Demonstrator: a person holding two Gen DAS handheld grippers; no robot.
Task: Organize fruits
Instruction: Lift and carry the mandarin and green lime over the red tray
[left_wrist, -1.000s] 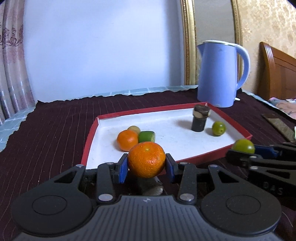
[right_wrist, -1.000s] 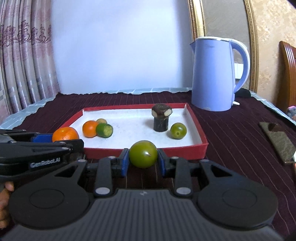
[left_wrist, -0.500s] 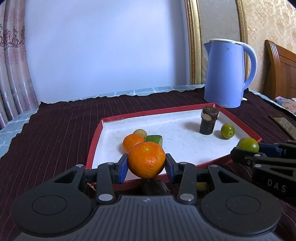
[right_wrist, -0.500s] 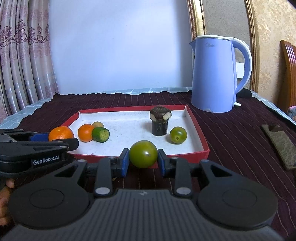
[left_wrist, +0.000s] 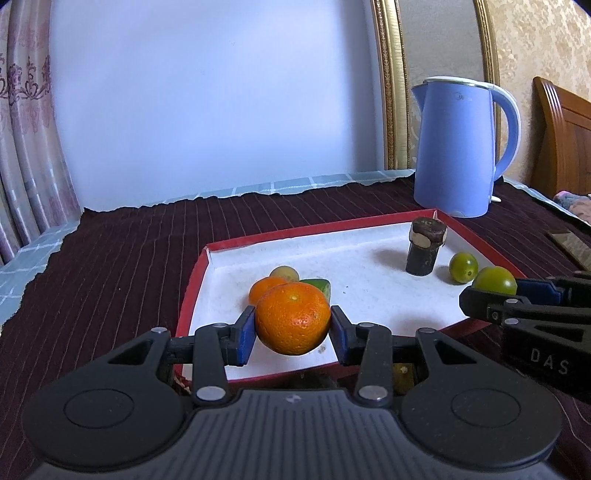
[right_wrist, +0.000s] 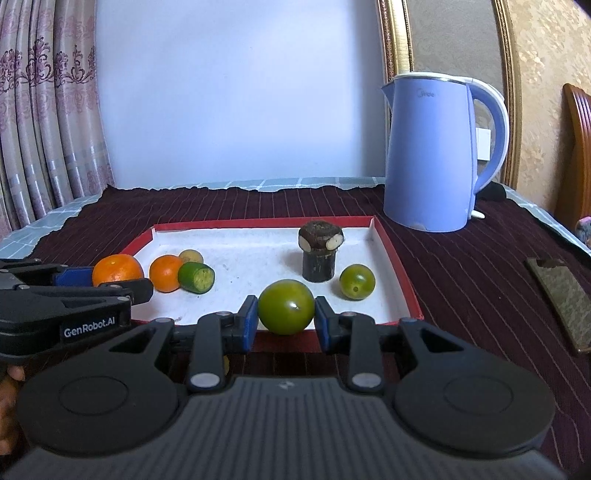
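Note:
My left gripper (left_wrist: 293, 325) is shut on a large orange (left_wrist: 293, 318), held over the near left part of the red tray (left_wrist: 192, 291). In the right wrist view that orange (right_wrist: 117, 270) shows at the left in the same gripper (right_wrist: 110, 280). The right gripper (right_wrist: 286, 314) is shut on a green tomato (right_wrist: 286, 306) above the tray's near rim (right_wrist: 402, 291); the tomato (left_wrist: 495, 280) also shows at the right of the left wrist view. Inside the tray lie a smaller orange (right_wrist: 165, 273), a cut green fruit (right_wrist: 196, 277), a yellowish small fruit (right_wrist: 190, 256), a small green fruit (right_wrist: 357, 281) and a dark stump-shaped piece (right_wrist: 320, 251).
A blue electric kettle (right_wrist: 439, 155) stands behind the tray at the right. The table carries a dark maroon striped cloth (right_wrist: 461, 280). A flat dark rectangular object (right_wrist: 561, 299) lies on the cloth at the right. A wooden chair back (left_wrist: 565, 140) rises at the far right.
Both grippers have edged forward over the tray's near rim with their fruits still clamped; the tray's contents have not moved.

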